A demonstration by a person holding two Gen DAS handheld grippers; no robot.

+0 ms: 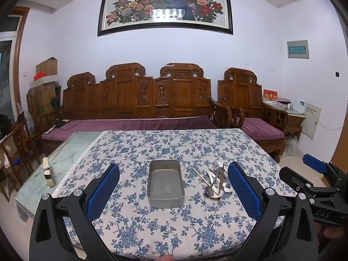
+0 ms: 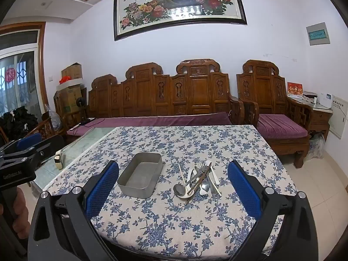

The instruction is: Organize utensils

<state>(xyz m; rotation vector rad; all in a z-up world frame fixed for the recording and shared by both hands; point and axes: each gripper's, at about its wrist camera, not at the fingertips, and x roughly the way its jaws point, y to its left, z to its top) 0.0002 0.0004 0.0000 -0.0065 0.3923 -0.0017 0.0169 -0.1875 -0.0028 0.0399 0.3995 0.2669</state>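
Observation:
An empty grey metal tray (image 1: pixel 165 200) (image 2: pixel 132 188) sits on the blue-flowered tablecloth. Right of it lies a heap of utensils (image 1: pixel 217 179) (image 2: pixel 199 180): forks, spoons, a white ceramic spoon and chopsticks, crossing one another. My left gripper (image 1: pixel 174 187) hovers over the near table edge, open, its blue pads framing the tray with nothing between them. My right gripper (image 2: pixel 174 187) is open too, framing the tray's right end and the heap, touching neither. The right gripper (image 1: pixel 313 174) also shows at the right edge of the left wrist view, and the left gripper (image 2: pixel 24 150) at the left edge of the right wrist view.
The tablecloth (image 1: pixel 152 148) covers most of a glass-topped table (image 1: pixel 71 150). Small pale blocks (image 1: pixel 48 174) (image 2: pixel 58 161) stand on the bare glass at left. A carved wooden bench with purple cushions (image 1: pixel 134 124) and an armchair (image 2: pixel 280 128) stand behind the table.

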